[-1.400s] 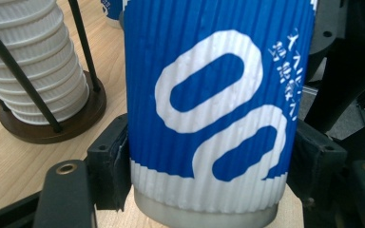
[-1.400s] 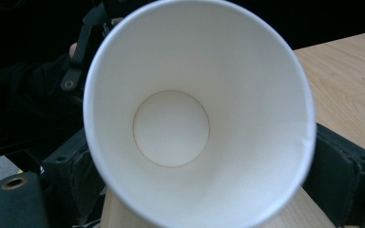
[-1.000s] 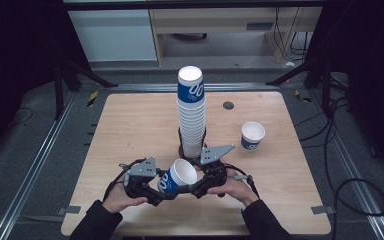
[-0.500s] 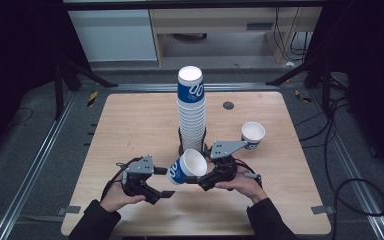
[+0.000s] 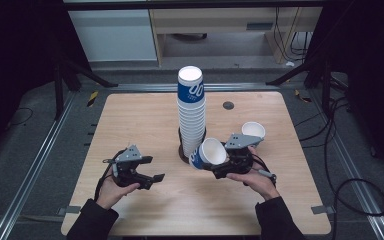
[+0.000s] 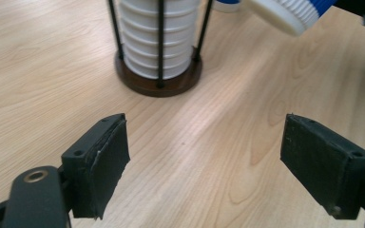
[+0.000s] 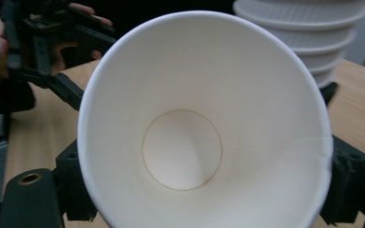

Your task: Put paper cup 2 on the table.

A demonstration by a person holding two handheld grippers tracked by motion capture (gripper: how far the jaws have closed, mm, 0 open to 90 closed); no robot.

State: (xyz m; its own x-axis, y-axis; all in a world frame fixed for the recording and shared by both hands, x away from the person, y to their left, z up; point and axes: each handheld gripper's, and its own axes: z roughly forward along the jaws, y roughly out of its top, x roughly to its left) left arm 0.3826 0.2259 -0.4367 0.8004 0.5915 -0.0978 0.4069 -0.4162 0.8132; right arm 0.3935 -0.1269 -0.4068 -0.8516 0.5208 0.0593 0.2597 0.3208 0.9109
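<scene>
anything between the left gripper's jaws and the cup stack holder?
No. In the left gripper view, bare wooden table runs from the open left gripper to the holder's brown base under the cup stack.

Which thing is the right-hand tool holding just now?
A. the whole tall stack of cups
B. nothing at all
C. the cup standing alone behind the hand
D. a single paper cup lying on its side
D: the right tool is clamped on a single paper cup, tipped sideways beside the tall stack.
</scene>
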